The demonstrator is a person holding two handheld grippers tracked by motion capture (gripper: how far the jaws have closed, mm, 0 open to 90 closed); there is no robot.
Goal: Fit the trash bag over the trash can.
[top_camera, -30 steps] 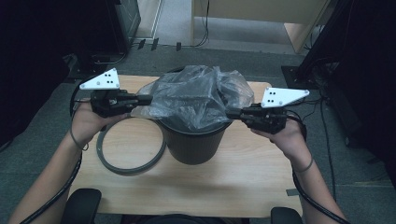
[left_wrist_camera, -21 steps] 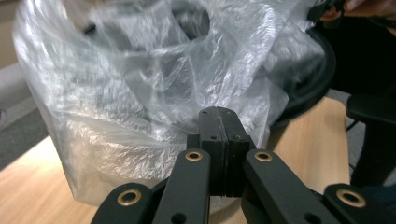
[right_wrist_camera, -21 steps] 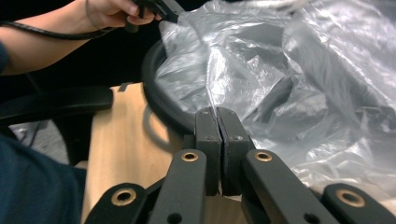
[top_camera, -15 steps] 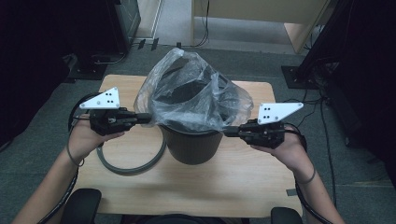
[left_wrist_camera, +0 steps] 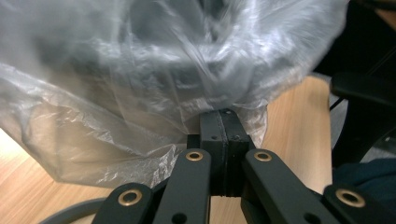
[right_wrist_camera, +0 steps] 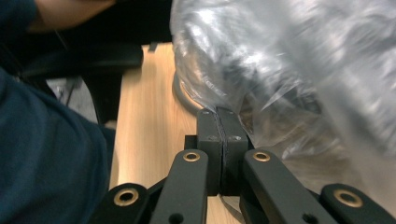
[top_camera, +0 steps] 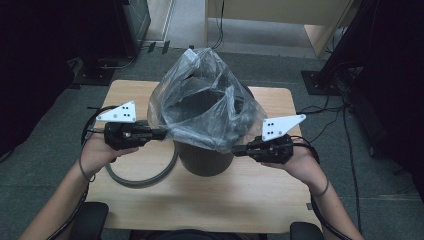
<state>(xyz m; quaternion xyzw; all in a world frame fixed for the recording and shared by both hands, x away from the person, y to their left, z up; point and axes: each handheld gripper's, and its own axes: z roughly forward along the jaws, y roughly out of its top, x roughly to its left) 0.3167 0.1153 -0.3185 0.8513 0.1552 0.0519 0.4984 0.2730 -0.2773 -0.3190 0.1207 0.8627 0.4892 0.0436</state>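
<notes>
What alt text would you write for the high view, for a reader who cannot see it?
Two hand-held grippers, left gripper and right gripper, each pinch an edge of a clear plastic bag over a dark bin on a wooden table. A grey ring lies beside the bin.

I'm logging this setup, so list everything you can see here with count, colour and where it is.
bag: one, clear plastic, draped over the bin, pulled out at both sides
bin: one, dark, mid-table
ring: one, grey, flat on the table left of the bin
table: one, light wood, centre
cables: several, black, on the floor right of the table
left gripper: one, black with a white plate, shut on the bag's left edge
right gripper: one, black with a white plate, shut on the bag's right edge
hands: two, each holding a gripper, forearms entering from the bottom
</notes>
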